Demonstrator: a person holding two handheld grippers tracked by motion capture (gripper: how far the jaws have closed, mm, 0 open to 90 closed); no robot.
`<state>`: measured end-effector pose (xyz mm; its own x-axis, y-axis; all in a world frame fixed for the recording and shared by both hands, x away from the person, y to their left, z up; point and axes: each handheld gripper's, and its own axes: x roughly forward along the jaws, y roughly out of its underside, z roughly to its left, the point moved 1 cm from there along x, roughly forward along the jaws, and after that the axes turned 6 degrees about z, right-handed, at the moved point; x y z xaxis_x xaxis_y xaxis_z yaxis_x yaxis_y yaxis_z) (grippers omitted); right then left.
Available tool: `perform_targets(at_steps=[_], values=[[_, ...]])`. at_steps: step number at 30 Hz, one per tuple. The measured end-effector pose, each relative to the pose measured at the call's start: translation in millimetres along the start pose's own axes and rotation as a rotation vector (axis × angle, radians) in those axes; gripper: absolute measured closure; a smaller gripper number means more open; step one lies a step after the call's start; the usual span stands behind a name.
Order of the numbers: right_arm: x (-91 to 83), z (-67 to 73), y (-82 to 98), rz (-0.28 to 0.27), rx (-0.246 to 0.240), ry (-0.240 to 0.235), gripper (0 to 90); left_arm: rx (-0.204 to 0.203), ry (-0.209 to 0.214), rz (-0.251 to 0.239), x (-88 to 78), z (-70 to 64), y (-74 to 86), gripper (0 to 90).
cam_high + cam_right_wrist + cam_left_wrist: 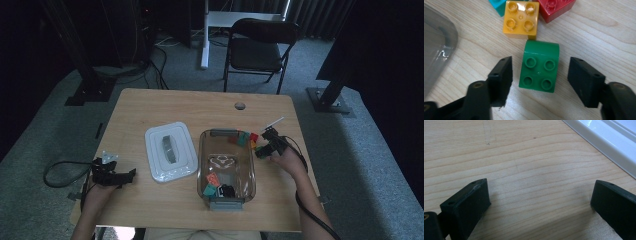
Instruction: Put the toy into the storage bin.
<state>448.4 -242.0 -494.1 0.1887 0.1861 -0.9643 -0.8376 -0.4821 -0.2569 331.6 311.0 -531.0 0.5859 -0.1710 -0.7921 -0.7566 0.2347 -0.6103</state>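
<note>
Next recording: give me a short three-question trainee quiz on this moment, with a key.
1. True or false: the right gripper is already clamped on the green block.
2. Which block lies right beyond the green one in the right gripper view? A. yellow block B. red block C. teal block
3. What lies on the table between the left gripper and the clear bin?

Key:
1. False; its jaws stand on either side of the block with gaps showing.
2. A.
3. The white lid, lying flat.
</note>
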Motion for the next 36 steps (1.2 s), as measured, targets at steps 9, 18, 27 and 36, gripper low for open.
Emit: perform_targets(at_steps=[9, 18, 27, 36], values=[[4.8, 3.8, -1.5, 0.019, -0.058, 0.032, 51.2, 0.000, 0.000, 0.000, 0.0, 0.0, 0.0, 2.6], [2.4, 4.8, 1.9, 0.031, -0.072, 0.034, 58.7, 0.000, 0.000, 0.000, 0.0, 0.0, 0.0, 2.7], [-25.5, 10.1, 14.0, 0.008, -0.124, 0.029, 58.8, 0.001, 0.000, 0.001, 0.0, 0.0, 0.0, 2.6], [-81.2, 28.6, 29.7, -0.086, -0.223, 0.023, 58.8, 0.001, 0.000, 0.001, 0.0, 0.0, 0.0, 2.6]])
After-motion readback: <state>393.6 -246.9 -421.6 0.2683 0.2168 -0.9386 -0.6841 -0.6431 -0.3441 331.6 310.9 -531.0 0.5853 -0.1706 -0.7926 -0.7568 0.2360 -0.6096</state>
